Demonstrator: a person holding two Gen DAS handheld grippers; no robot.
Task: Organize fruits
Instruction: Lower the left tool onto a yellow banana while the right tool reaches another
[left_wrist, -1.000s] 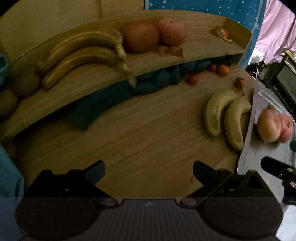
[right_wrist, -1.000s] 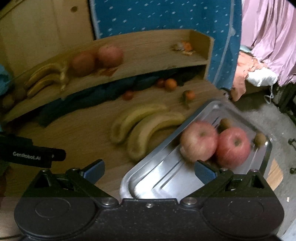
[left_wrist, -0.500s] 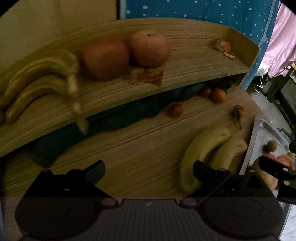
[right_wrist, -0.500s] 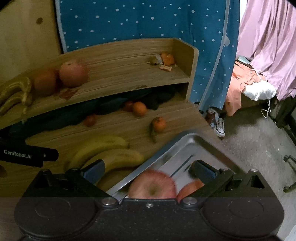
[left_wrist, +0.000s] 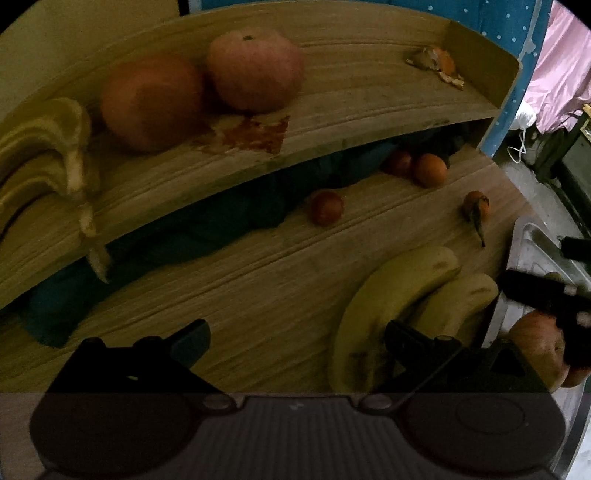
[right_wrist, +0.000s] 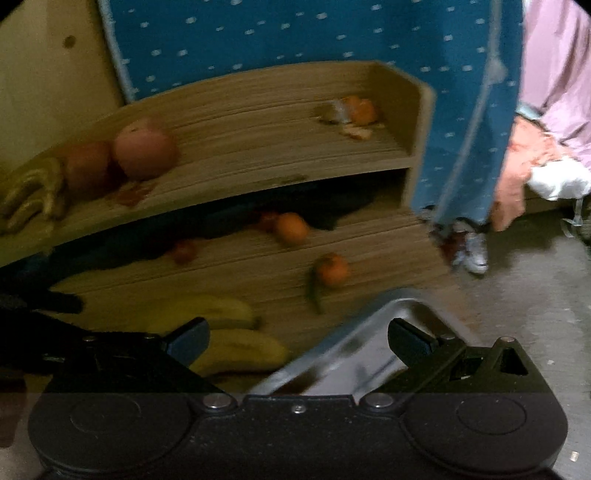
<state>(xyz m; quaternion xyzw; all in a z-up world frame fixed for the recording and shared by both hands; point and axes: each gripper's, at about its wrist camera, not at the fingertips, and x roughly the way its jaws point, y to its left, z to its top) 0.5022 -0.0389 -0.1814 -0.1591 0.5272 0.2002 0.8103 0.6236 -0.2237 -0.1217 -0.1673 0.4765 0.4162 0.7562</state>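
A: I have the left hand-held gripper (left_wrist: 297, 338) with its jaws apart and nothing between them, hovering low over the wooden surface (left_wrist: 258, 295). The right hand-held gripper (right_wrist: 297, 338) is likewise spread and empty, above the near corner of the metal tray (right_wrist: 406, 306).

B: Where is the fruit from the tray?

A: The two loose bananas (left_wrist: 399, 306) lie on the surface just left of the tray's edge, touching along their sides. An apple (left_wrist: 539, 350) sits in the tray, partly hidden behind the right gripper's body. Farther from the tray, small oranges (left_wrist: 428, 170) are scattered on the surface under the shelf (left_wrist: 369, 99). On the shelf itself stand two apples (left_wrist: 255, 70), with another bunch of bananas (left_wrist: 48, 147) at its left end.

B: Which way do the loose bananas run?

A: Their long axes run from near my left jaws up and toward the tray, curved, tips toward the tray's far end. I judge the shelf groups like with like, so these bananas belong beside that bunch; gripping across the middle suits their length.
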